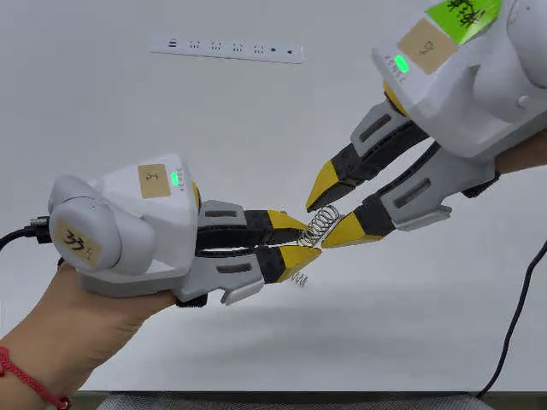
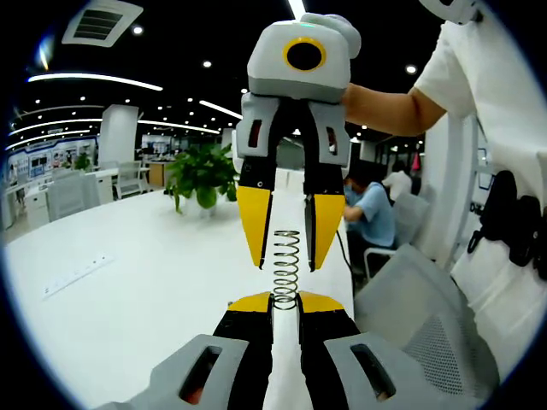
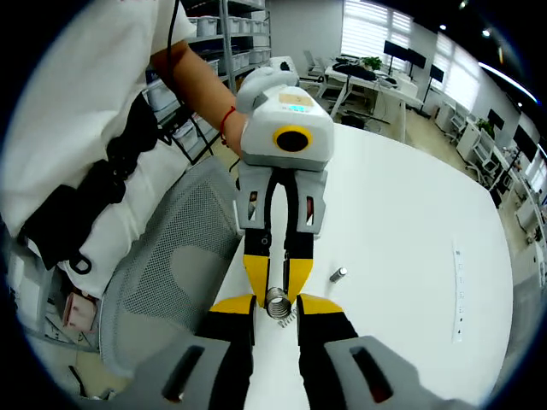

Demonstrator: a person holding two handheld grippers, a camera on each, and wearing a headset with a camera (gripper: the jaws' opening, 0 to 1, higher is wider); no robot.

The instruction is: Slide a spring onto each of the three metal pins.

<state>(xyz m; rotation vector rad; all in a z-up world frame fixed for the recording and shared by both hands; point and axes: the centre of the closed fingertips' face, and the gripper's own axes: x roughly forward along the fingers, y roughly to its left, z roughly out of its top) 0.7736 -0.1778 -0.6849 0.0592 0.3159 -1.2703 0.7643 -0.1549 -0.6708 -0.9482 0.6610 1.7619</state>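
A small steel spring (image 1: 320,225) hangs in the air between the two grippers. My left gripper (image 1: 304,240) comes in from the left and is shut on the spring's near end (image 2: 285,295). I cannot tell whether a pin sits inside the coil. My right gripper (image 1: 325,222) reaches down from the upper right, open, with a yellow tip on either side of the spring (image 3: 276,301). A second spring (image 1: 299,279) lies on the white table just below the tips. One short metal pin (image 3: 338,274) lies on the table beside them.
The white table (image 1: 256,111) runs far back, with a white power strip (image 1: 226,49) near its far edge. A black cable (image 1: 520,316) hangs at the right. A grey mesh chair (image 3: 171,273) stands at the table's near edge.
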